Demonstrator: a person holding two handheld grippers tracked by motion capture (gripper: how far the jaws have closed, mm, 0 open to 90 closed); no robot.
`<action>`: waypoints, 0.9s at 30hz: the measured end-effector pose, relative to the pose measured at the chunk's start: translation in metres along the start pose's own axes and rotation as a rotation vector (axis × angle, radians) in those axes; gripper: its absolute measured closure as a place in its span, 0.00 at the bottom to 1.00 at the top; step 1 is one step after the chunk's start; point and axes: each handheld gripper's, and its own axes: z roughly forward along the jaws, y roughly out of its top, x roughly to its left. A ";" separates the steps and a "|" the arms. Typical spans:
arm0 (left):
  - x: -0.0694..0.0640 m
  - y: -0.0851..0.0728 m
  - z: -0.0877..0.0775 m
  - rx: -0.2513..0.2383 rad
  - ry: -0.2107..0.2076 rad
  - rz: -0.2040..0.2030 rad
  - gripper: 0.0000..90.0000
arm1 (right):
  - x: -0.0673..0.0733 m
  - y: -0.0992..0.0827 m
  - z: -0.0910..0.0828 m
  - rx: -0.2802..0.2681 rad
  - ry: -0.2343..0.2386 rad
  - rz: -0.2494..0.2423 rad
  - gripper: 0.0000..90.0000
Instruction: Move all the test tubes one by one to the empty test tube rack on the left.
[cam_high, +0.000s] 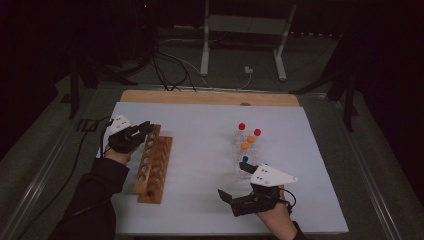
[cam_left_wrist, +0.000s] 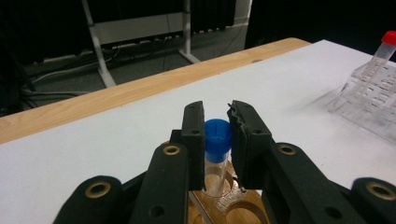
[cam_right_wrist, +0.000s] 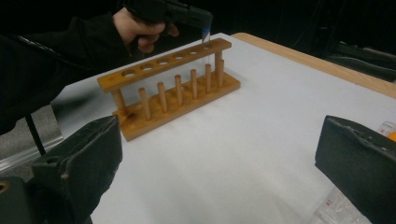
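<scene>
Left gripper view: left gripper (cam_left_wrist: 217, 135) clamps blue-capped clear plastic tube (cam_left_wrist: 217, 140), seating it in brown wooden rack's (cam_left_wrist: 233, 210) end hole; release judged next

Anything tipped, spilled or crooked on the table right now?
Nothing stands out. The brown wooden tube rack sits flat, the left gripper holds the blue-capped clear tube upright over an end hole, and the clear plastic rack keeps its capped tubes standing.

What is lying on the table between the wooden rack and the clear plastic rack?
Nothing: in the high view, bare white table separates the wooden rack from the clear plastic rack with its capped tubes.
</scene>
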 end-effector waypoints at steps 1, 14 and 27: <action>0.000 -0.001 0.001 0.005 0.002 0.005 0.86 | -0.001 0.000 0.000 0.001 0.009 0.001 0.00; 0.001 -0.001 0.003 0.038 0.002 -0.018 0.85 | -0.002 0.001 -0.001 0.012 0.026 -0.003 0.00; -0.020 0.011 -0.038 -0.021 -0.105 -0.030 0.31 | -0.010 0.003 -0.011 0.004 -0.018 -0.012 0.00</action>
